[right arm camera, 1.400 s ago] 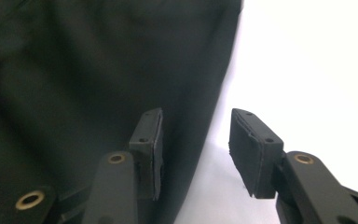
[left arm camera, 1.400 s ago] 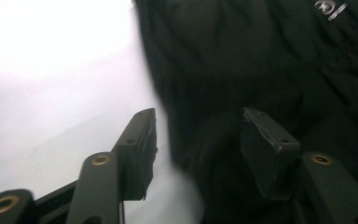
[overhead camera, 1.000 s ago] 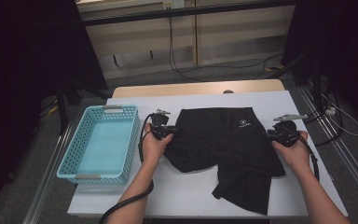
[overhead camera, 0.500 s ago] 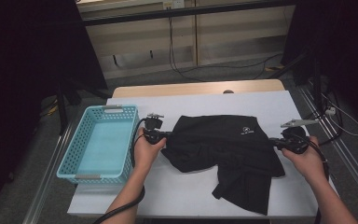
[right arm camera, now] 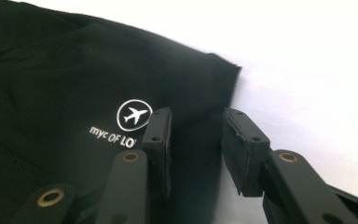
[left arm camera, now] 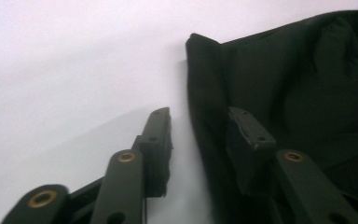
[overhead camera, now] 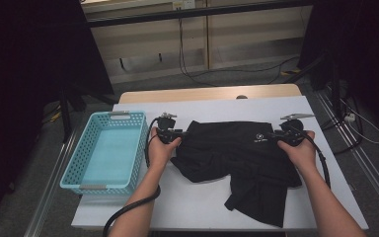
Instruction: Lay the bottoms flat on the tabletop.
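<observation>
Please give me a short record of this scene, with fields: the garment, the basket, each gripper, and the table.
garment: black shorts lying on the table, waistband stretched sideways between the two grippers; white plane logo near the right end
basket: light blue basket, nothing visible inside, left of the shorts
left gripper: jaws have just been opening; apart, waistband's left edge between them, not pinched
right gripper: jaws have just been opening; apart over the right waistband corner, not pinched
table: white top
</observation>
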Motion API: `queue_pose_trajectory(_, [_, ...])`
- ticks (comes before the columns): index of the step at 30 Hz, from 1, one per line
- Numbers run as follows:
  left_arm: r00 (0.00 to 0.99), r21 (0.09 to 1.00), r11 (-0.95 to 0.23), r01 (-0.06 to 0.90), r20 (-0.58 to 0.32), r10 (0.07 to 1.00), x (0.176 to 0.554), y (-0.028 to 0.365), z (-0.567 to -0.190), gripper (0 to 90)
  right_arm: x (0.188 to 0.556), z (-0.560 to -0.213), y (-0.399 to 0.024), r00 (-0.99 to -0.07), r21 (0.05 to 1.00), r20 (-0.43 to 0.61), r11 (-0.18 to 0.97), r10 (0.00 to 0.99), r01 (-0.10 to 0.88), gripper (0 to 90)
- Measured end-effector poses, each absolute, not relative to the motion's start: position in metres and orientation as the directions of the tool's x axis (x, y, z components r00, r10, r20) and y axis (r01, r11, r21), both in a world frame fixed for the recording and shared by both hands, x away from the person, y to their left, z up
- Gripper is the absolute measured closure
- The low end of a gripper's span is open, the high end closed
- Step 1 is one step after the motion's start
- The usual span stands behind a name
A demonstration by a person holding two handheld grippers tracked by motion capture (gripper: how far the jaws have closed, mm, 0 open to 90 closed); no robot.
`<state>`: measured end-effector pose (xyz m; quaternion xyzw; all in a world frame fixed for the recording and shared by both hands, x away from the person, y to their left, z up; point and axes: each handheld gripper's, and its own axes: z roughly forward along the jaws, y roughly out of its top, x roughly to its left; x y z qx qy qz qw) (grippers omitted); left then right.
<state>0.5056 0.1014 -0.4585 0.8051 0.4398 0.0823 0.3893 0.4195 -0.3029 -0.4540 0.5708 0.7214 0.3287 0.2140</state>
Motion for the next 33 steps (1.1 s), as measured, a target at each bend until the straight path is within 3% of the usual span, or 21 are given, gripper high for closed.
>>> queue_pose_trajectory(2, [0.609, 0.7, -0.326, 0.635, -0.195, 0.769, 0.509, 0.097, -0.458, 64.9, 0.423, -0.458, -0.298, -0.251, 0.706, 0.029, 0.158, 0.967, 0.69, 66.6])
queue_pose_trajectory(4, [0.61, 0.695, -0.336, 0.636, -0.186, 0.77, 0.51, 0.096, -0.458, 71.2, 0.425, -0.459, -0.298, -0.243, 0.716, 0.018, 0.157, 0.97, 0.68, 79.4])
queue_pose_trajectory(5, [0.611, 0.689, -0.333, 0.644, -0.2, 0.766, 0.511, 0.094, -0.458, 71.2, 0.425, -0.459, -0.298, -0.243, 0.716, 0.018, 0.157, 0.97, 0.68, 79.4])
queue_pose_trajectory(6, [0.614, 0.684, -0.337, 0.646, -0.204, 0.762, 0.512, 0.092, -0.457, 82.8, 0.427, -0.46, -0.3, -0.239, 0.718, 0.042, 0.137, 0.97, 0.682, 85.3])
queue_pose_trajectory(10, [0.607, 0.703, -0.319, 0.636, -0.2, 0.769, 0.514, 0.092, -0.45, 86.7, 0.431, -0.455, -0.303, -0.226, 0.721, 0.041, 0.128, 0.973, 0.681, 86.6])
queue_pose_trajectory(18, [0.576, 0.749, -0.255, 0.611, -0.201, 0.792, 0.517, 0.097, -0.449, 86.8, 0.438, -0.447, -0.31, -0.178, 0.781, 0.049, 0.073, 0.983, 0.621, 86.4])
queue_pose_trajectory(20, [0.559, 0.75, -0.243, 0.615, -0.197, 0.805, 0.517, 0.098, -0.453, 85.8, 0.44, -0.45, -0.311, -0.152, 0.772, 0.015, 0.086, 0.988, 0.63, 82.1])
queue_pose_trajectory(21, [0.554, 0.746, -0.254, 0.616, -0.181, 0.812, 0.517, 0.098, -0.454, 82.6, 0.44, -0.452, -0.311, -0.147, 0.764, 0.006, 0.091, 0.989, 0.638, 77.7])
queue_pose_trajectory(23, [0.545, 0.75, -0.257, 0.61, -0.162, 0.822, 0.517, 0.098, -0.455, 65.4, 0.441, -0.453, -0.312, -0.152, 0.763, 0.007, 0.093, 0.988, 0.64, 76.9])
queue_pose_trajectory(26, [0.539, 0.751, -0.242, 0.615, -0.176, 0.824, 0.522, 0.099, -0.453, 66.3, 0.441, -0.456, -0.311, -0.175, 0.747, 0.089, 0.05, 0.981, 0.663, 73.2])
queue_pose_trajectory(30, [0.537, 0.743, -0.245, 0.623, -0.179, 0.824, 0.529, 0.093, -0.458, 61.7, 0.442, -0.461, -0.305, -0.186, 0.722, 0.073, 0.076, 0.98, 0.687, 67.1])
queue_pose_trajectory(32, [0.557, 0.728, -0.264, 0.633, -0.192, 0.808, 0.531, 0.087, -0.464, 67.4, 0.442, -0.46, -0.302, -0.196, 0.722, 0.044, 0.105, 0.98, 0.684, 72.2])
queue_pose_trajectory(33, [0.559, 0.733, -0.267, 0.626, -0.183, 0.809, 0.53, 0.086, -0.464, 71.5, 0.442, -0.46, -0.301, -0.196, 0.72, 0.043, 0.106, 0.98, 0.686, 78.9])
